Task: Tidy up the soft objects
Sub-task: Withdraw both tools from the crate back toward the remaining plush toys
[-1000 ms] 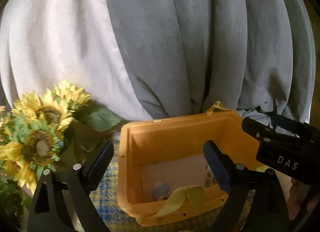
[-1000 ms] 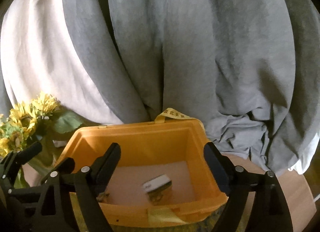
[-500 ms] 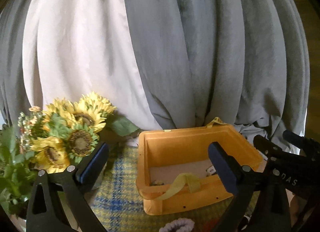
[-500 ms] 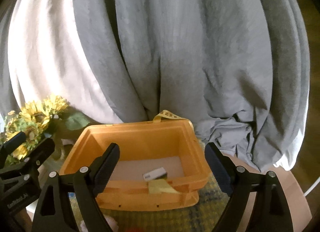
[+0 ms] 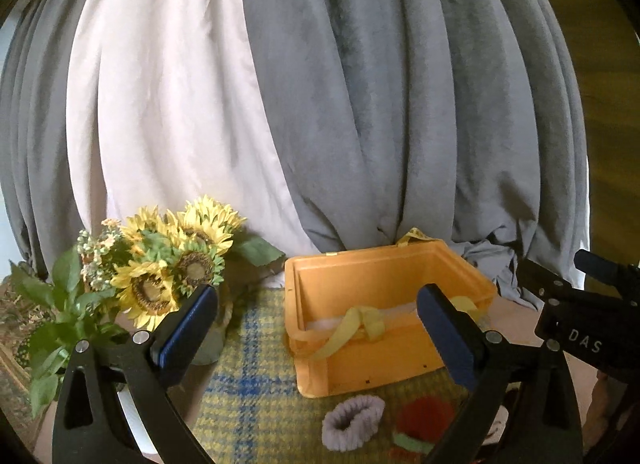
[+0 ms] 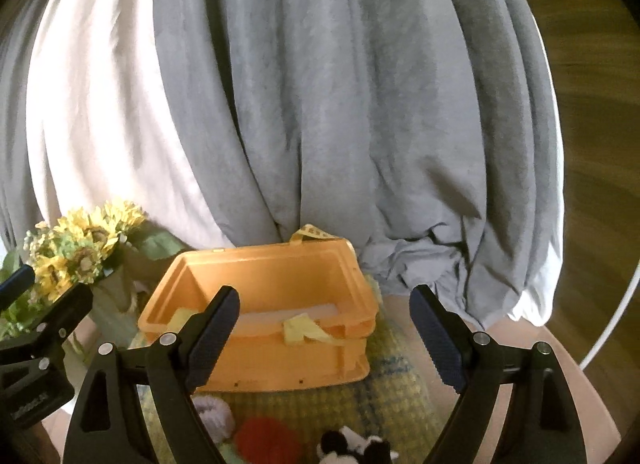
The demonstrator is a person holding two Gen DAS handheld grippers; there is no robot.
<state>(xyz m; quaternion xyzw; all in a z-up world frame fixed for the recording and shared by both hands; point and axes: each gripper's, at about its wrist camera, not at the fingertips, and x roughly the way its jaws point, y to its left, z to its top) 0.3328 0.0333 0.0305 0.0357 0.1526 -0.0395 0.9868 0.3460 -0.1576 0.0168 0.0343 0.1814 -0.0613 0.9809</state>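
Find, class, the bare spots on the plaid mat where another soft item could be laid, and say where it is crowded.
Free: the plaid mat between the sunflower vase and the orange bin, left of the lilac scrunchie.
Crowded: in front of the bin, where the scrunchie, red knit piece and black-and-white plush lie close together.

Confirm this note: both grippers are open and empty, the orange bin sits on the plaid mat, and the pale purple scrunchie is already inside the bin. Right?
Not quite. The pale purple scrunchie is not in the orange bin; it lies on the plaid mat in front of it, as the left wrist view shows. The left gripper and right gripper are open and empty.
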